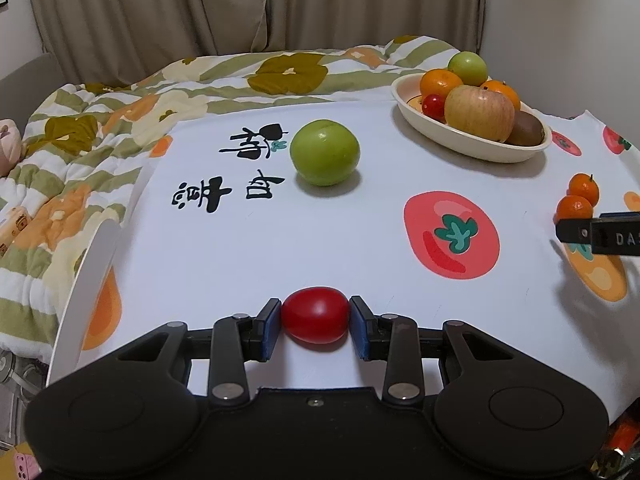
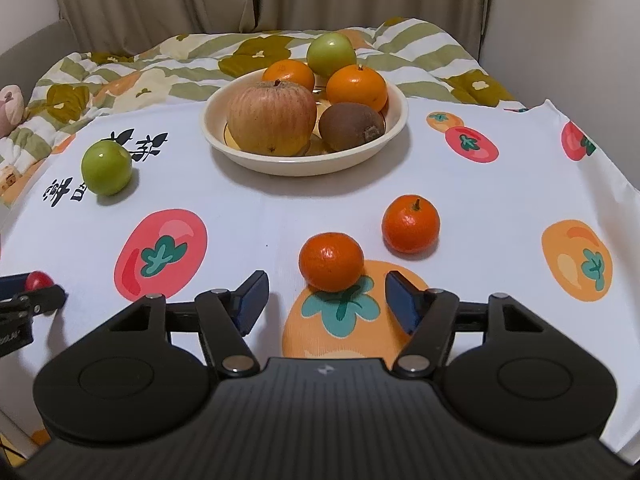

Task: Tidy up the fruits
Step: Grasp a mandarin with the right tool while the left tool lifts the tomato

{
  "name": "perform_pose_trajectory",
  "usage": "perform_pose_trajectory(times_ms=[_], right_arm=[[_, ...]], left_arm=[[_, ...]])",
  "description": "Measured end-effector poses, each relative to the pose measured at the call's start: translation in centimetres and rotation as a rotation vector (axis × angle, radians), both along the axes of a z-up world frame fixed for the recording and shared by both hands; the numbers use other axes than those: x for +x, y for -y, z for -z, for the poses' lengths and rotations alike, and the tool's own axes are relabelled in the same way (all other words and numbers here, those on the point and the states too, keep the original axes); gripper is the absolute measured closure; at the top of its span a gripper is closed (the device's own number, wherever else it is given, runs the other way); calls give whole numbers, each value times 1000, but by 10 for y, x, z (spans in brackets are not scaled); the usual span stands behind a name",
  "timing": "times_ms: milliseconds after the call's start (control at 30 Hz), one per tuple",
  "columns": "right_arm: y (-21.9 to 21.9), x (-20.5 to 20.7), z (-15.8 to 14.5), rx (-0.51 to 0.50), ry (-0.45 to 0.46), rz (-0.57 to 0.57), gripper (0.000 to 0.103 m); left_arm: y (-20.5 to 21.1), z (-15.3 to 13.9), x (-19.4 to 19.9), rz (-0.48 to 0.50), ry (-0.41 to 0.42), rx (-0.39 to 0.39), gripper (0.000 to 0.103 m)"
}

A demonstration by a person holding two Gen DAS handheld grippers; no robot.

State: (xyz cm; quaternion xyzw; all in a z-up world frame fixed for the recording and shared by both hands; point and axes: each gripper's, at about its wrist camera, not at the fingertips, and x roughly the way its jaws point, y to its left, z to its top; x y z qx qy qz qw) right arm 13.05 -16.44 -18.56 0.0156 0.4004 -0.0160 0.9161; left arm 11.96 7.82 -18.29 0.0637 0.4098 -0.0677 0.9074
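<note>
Left wrist view: the left gripper point(image 1: 316, 322) pinches a small red tomato point(image 1: 315, 314) low over the desk's point(image 1: 248, 248) near edge. The tomato looks smooth and soft, so squeezing harder could split it, and a loose grip could let it roll off that edge. The bowl point(image 1: 480, 148) at the far right corner is already heaped.

Right wrist view: the right gripper point(image 2: 326, 300) is spread, with the near mandarin point(image 2: 331, 261) just ahead. Closing off-centre could nudge it into the second mandarin point(image 2: 411, 224).

Glossy red tomato point(image 1: 315, 315), matt cloth point(image 1: 280, 240) (printed), fuzzy kiwi point(image 2: 352, 127).
</note>
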Motion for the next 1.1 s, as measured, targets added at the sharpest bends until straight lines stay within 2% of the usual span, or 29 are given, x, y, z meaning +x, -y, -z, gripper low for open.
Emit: perform_pose_trajectory(times_ms=[67, 133, 267, 333, 667, 1100], right_arm=[[0, 5, 2, -8, 4, 1, 25], [0, 10, 5, -10, -3, 1, 33], [-1, 17, 7, -17, -4, 5, 40], [-2, 17, 7, -26, -2, 5, 51], [-2, 14, -10, -5, 11, -23, 51], [18, 23, -70, 17, 41, -85, 51]], left_arm=[[-2, 0, -1, -4, -5, -1, 63], [-4, -1, -1, -12, -12, -2, 63], [-8, -2, -2, -25, -18, 4, 63], [-10, -3, -2, -35, -22, 5, 63], [-10, -22, -8, -57, -4, -2, 63], [16, -78, 13, -73, 35, -61, 63]])
